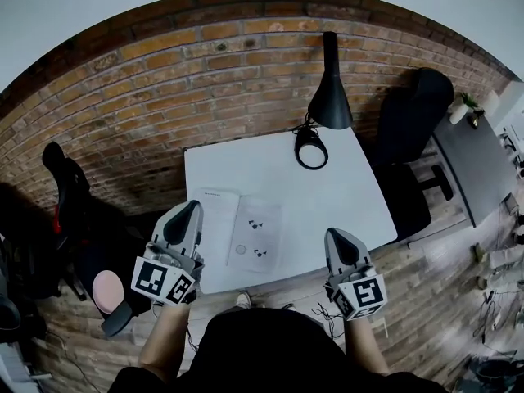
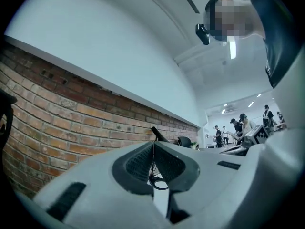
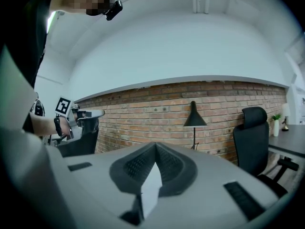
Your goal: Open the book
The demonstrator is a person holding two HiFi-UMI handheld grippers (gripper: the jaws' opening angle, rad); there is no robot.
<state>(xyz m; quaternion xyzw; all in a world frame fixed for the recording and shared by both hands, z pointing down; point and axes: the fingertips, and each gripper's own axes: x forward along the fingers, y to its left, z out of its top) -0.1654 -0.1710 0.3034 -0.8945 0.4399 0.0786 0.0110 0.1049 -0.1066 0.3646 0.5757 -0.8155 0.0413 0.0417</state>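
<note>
The book [image 1: 241,234] lies open and flat on the white table [image 1: 327,195], near its front left edge, with small pictures on the right-hand page. My left gripper [image 1: 190,207] hangs raised over the book's left page, apart from it. In the left gripper view its pads [image 2: 138,163] meet with nothing between them, so the gripper [image 2: 153,144] is shut. My right gripper [image 1: 337,234] is held at the table's front right edge, away from the book. Its pads [image 3: 171,163] also meet empty, so this gripper [image 3: 155,144] is shut too.
A black desk lamp [image 1: 329,88] stands at the table's far edge, its round base [image 1: 311,147] on the tabletop. A black office chair [image 1: 413,121] and a grey desk [image 1: 475,162] are to the right. Another chair [image 1: 70,195] stands at the left. A brick wall [image 3: 152,104] runs behind.
</note>
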